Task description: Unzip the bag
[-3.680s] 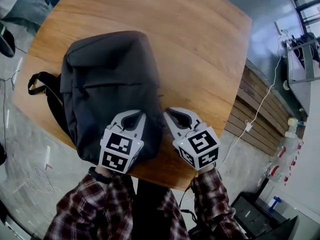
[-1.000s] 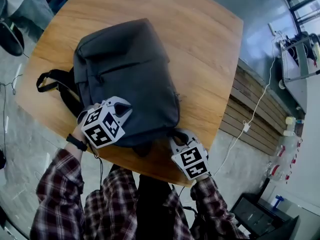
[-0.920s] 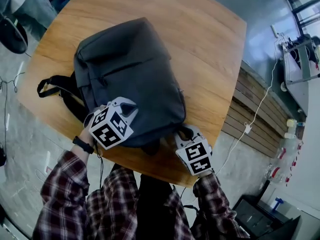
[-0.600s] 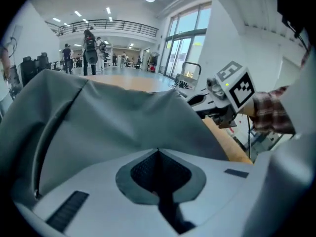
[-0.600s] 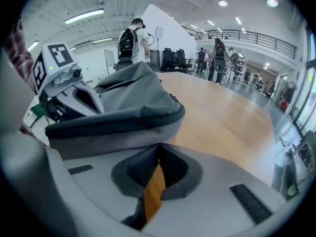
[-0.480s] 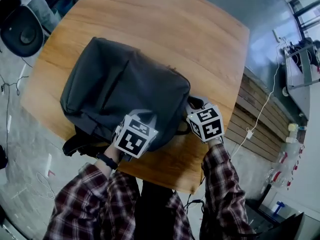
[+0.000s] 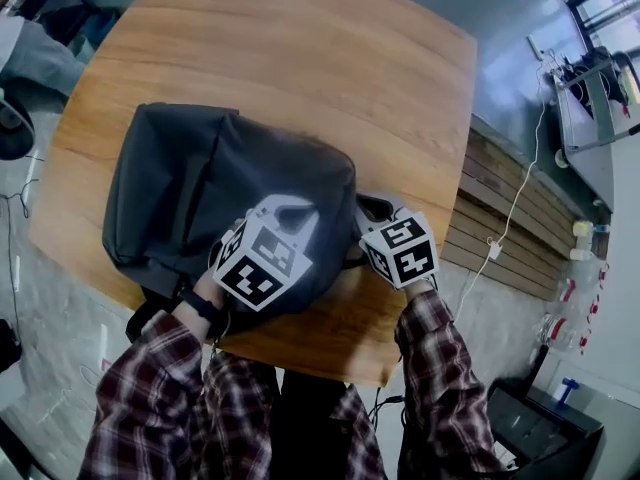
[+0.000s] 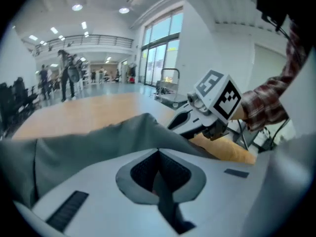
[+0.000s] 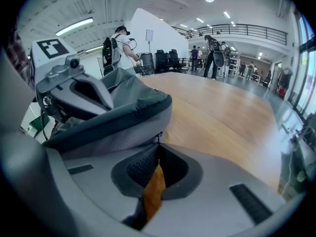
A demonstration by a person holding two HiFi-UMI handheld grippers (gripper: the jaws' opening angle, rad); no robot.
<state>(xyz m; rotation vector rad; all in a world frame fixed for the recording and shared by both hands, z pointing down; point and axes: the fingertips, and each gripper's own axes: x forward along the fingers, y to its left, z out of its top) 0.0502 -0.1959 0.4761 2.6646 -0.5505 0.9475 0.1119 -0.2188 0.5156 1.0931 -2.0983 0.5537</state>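
A dark grey backpack [image 7: 200, 188] lies on the round wooden table [image 7: 300, 58]. My left gripper [image 7: 297, 206] rests on top of the bag near its right end. In the left gripper view, my left gripper [image 8: 158, 151] is shut, and the bag's fabric [image 8: 89, 147] rises to a peak right at the tips. My right gripper [image 7: 365, 208] sits at the bag's right edge. In the right gripper view, my right gripper [image 9: 159, 144] is shut, with a small metal zipper pull [image 9: 159, 136] at the tips under the bag's rim [image 9: 123, 117]. Each gripper appears in the other's view.
The table's near edge [image 7: 330, 353] runs just below the bag, by my plaid sleeves. Bare wood [image 9: 222, 117] stretches beyond and to the right of the bag. A wooden slatted bench [image 7: 505, 228] and a white cable [image 7: 520, 188] are on the floor to the right. People stand far off.
The bag has been turned on the table, so its straps went from the left to the near side. Both grippers moved onto its near right end and stayed there in the last half second.
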